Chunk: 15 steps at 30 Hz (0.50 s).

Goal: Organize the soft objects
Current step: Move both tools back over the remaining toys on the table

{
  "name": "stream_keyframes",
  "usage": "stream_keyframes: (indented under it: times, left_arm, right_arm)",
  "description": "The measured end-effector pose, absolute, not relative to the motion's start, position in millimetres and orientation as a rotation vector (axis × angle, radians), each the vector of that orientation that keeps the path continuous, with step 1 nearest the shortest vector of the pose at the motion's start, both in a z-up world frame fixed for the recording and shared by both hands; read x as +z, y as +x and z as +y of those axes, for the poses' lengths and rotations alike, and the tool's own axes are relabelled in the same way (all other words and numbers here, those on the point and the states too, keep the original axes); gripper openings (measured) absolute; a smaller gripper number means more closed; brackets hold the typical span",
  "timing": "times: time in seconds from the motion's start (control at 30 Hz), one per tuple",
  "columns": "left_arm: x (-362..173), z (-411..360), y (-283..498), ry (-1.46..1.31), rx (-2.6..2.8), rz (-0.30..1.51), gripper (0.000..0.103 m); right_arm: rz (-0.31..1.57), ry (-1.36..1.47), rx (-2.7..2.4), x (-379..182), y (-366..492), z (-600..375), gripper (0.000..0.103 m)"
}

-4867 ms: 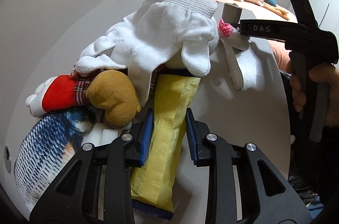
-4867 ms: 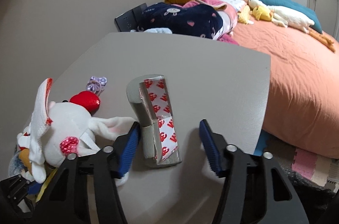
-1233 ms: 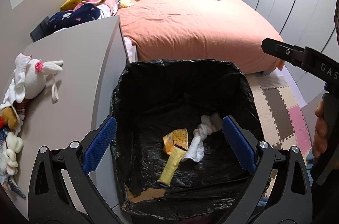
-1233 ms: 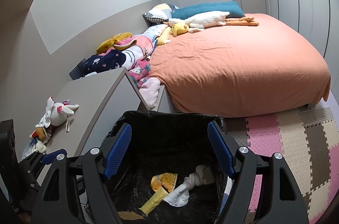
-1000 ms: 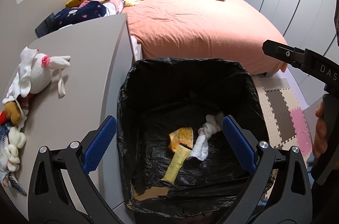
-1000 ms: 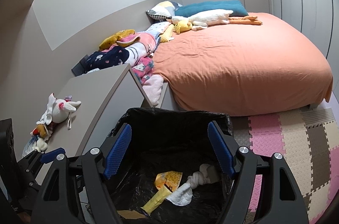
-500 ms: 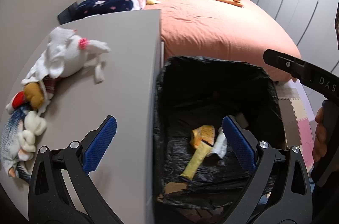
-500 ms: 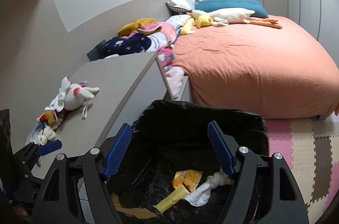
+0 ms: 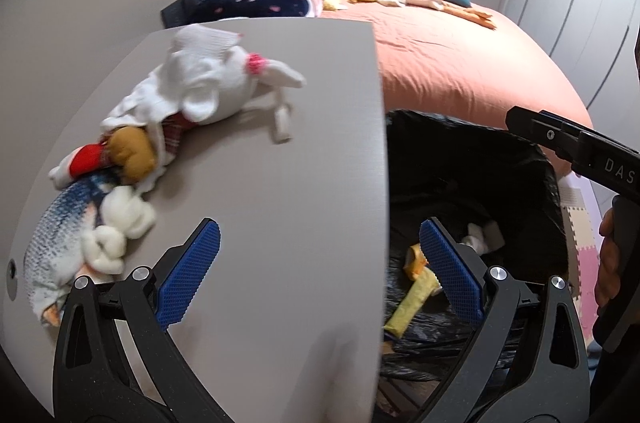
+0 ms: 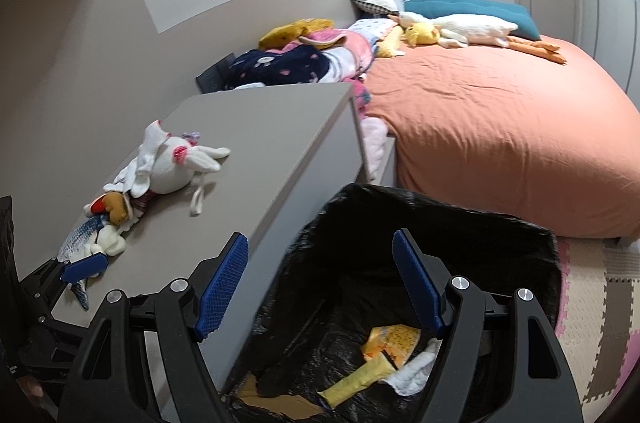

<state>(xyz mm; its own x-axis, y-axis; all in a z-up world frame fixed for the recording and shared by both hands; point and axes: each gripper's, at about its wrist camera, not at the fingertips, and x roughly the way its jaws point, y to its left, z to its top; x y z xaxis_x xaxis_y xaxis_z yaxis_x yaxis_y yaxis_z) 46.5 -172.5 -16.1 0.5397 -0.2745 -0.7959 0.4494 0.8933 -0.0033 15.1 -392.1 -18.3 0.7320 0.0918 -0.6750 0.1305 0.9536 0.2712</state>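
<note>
A heap of soft toys lies along the left side of the grey cabinet top [image 9: 280, 183]: a white plush rabbit [image 9: 216, 83] [image 10: 176, 163], a brown and red bear [image 9: 124, 151], a blue fish plush [image 9: 60, 239] and a white knotted toy [image 9: 116, 235]. My left gripper [image 9: 316, 275] hangs wide open and empty over the cabinet's right edge. The right gripper [image 10: 320, 279] is open and empty above a bin lined with a black bag [image 10: 460, 235] [image 9: 480, 159]. In the bin lie a yellow packet [image 10: 356, 383], a yellow wrapper [image 10: 392, 339] and a white cloth [image 10: 416, 371].
An orange bed [image 10: 500, 127] stands behind the bin, with pillows, a long white goose plush [image 10: 472, 31] and piled clothes [image 10: 304, 59] at its head. Foam floor mats [image 10: 600, 311] lie at the right. A hand [image 9: 610, 263] holds the right tool's handle.
Both views have swung left from the bin toward the cabinet, so the toy heap looms larger. Much earlier the left gripper held the yellow packet, which now lies in the bin.
</note>
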Motion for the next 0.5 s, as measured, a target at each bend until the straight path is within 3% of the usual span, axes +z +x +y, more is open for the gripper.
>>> stream_keyframes:
  times: [0.5]
  left_arm:
    - [-4.7,-96.8,62.2,0.173,-0.289,0.88,0.097]
  right_arm:
    - [0.761,0.243,0.099,-10.8,57.4,-324.0,0.075]
